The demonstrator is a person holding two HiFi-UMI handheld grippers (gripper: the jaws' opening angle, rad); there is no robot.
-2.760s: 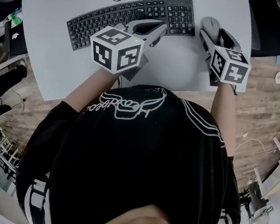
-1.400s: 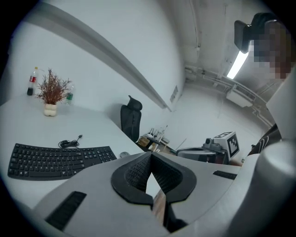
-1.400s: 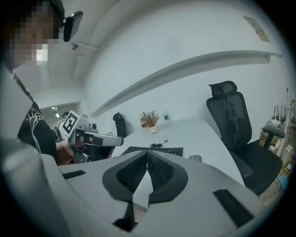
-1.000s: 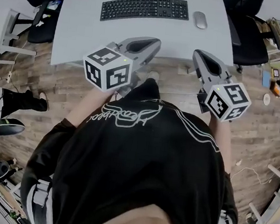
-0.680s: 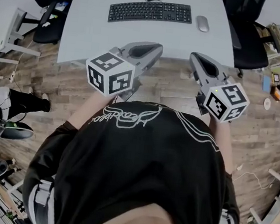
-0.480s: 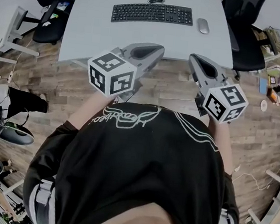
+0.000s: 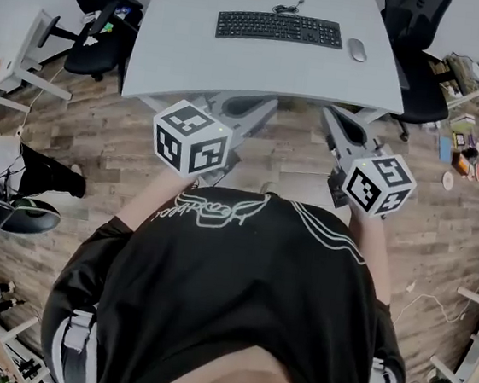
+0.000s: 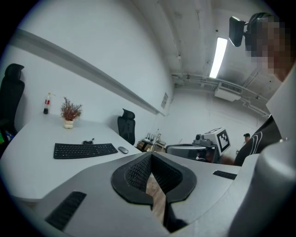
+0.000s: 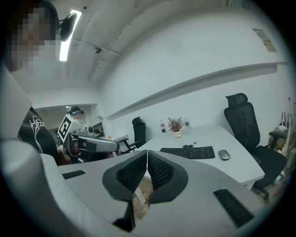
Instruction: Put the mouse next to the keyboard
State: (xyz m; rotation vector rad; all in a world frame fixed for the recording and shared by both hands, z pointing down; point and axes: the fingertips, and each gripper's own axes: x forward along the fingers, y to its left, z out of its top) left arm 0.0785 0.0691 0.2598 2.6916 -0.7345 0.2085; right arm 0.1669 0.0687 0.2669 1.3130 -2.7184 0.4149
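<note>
Wood-plank flooring fills the space under both claws, and the pale grey table stands well ahead of them. On it the black keyboard lies with its long axis across the view, its cable curling off the far edge. The small grey mouse sits just beside the keyboard's right end, separated by a narrow gap, with its long axis pointing away from the person, square to the keyboard's. From the left claw the mouse lies ahead and well to the right. From the right claw it lies ahead and only slightly to the right, so the right hand is the nearer one. Both claws are clenched on nothing: in each gripper view the ribbed black pads meet at the tips, and only floor shows through the slot below them. The mouse is a smooth, low, rounded oval with a hard shell; the keyboard is flat and matte; the tabletop is plain and smooth. As things lie, the placement looks done, with neither claw near the mouse. A small potted plant stands beyond the keyboard from the right claw.
</note>
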